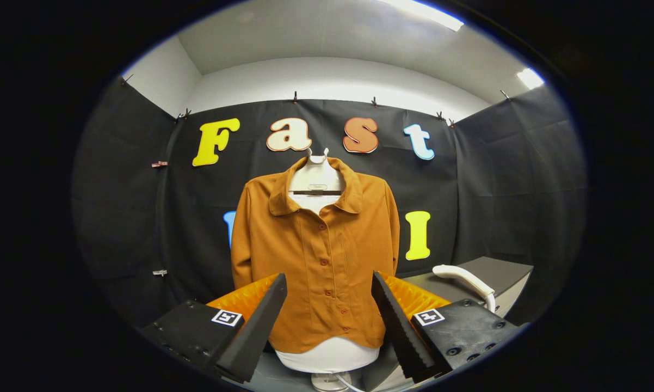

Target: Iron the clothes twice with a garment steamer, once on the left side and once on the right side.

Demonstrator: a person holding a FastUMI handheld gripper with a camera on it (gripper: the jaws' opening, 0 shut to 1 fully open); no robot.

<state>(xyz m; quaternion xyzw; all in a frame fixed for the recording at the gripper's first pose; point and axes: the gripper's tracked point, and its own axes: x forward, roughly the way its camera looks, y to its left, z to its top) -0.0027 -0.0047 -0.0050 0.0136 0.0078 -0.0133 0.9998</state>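
Nearest the camera, the gripper point(329, 321) holds its two fingers point(256, 326) spread wide apart with nothing between them, each finger rising from a dark block that carries a small square marker point(227, 317). Through the gap between the fingers shows the lower front of a rust-brown shirt point(316, 256), which hangs just beyond them on a white torso form point(327, 356). The form's rounded lower end sticks out under the shirt's hem, and its neck point(317, 177) shows above the open collar. The shirt faces the camera squarely, buttoned down the middle with a row of matching buttons, its sleeves hanging straight at both sides. The form stands on a pale round base point(327, 381), and a thin white cord point(349, 384) trails away from beside that base. Off to the right of the shirt, beyond the right finger, the garment steamer point(466, 280) lies on a dark bench point(504, 275); what can be seen of it is a white curved handle with a white cord or hose bending down at its near end, well apart from the fingers and untouched. Behind everything hangs the black cloth wall point(142, 218), pinned with small clips along its top, with a pale wall and ceiling lights above it.
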